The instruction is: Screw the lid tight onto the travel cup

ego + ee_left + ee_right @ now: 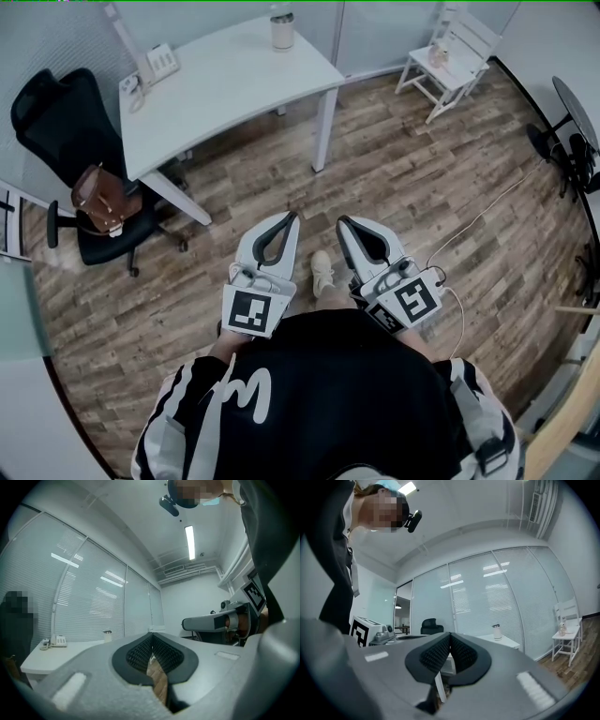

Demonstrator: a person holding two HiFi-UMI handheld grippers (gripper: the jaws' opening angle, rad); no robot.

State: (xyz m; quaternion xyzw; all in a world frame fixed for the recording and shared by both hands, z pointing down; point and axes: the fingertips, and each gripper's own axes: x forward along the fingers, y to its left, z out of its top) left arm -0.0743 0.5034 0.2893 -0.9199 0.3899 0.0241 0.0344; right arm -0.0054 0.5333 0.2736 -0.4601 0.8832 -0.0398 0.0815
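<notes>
The left gripper [151,637] has its fingers pressed together with nothing between them. The right gripper [450,637] is the same, fingers closed and empty. The 2 sit side by side, apart, over the wood floor [422,178]. Well ahead of the fingers, the cup [282,30] stands upright on the white counter [225,89], near its far edge.

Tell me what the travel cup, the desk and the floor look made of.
Travel cup: pale matte body, grey lid; coated metal or plastic, unclear. Desk: smooth white top, probably laminate. Floor: brown planks with grain and seams, wood or wood-look laminate.
</notes>
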